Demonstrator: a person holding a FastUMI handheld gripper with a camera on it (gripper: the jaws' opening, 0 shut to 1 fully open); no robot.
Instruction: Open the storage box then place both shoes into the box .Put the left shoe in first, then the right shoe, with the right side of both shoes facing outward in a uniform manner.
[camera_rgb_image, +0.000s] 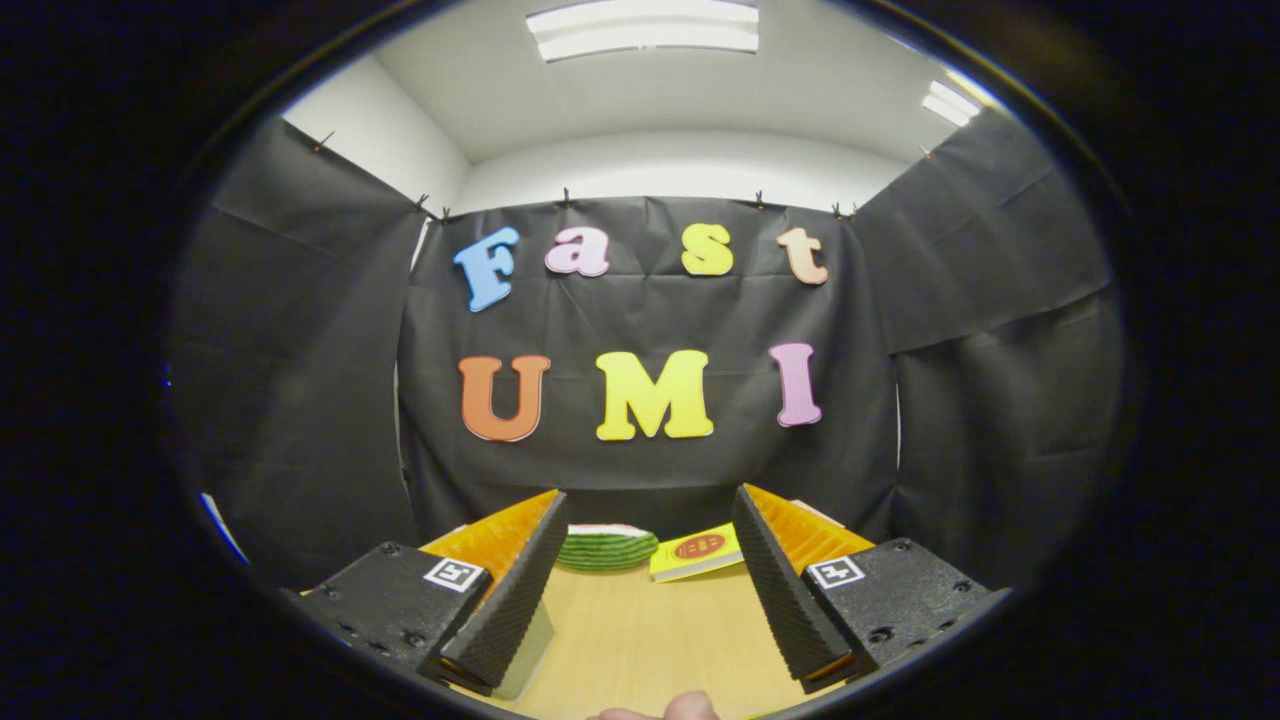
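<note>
Progress can't be judged from this view: the claw (648, 590) points level at the booth's black cloth wall, above the light wooden desk (640, 640), and neither the storage box nor either shoe is anywhere I can point to. Whether the box is open or shut, shoes in or out, I cannot tell. This fits a pose ahead of reaching for the box just as well as a pulled-back pose with the shoes already stowed.

At the desk's far edge, beyond the fingers, lie a green striped round flat thing (606, 547) and just beside it a yellow booklet with a red oval mark (697, 552); neither looks like a task item.

Claw is released: fingers spread wide apart, nothing between them but bare desk. A person's fingertip (690, 707) shows at the desk's near edge, below the claw.
</note>
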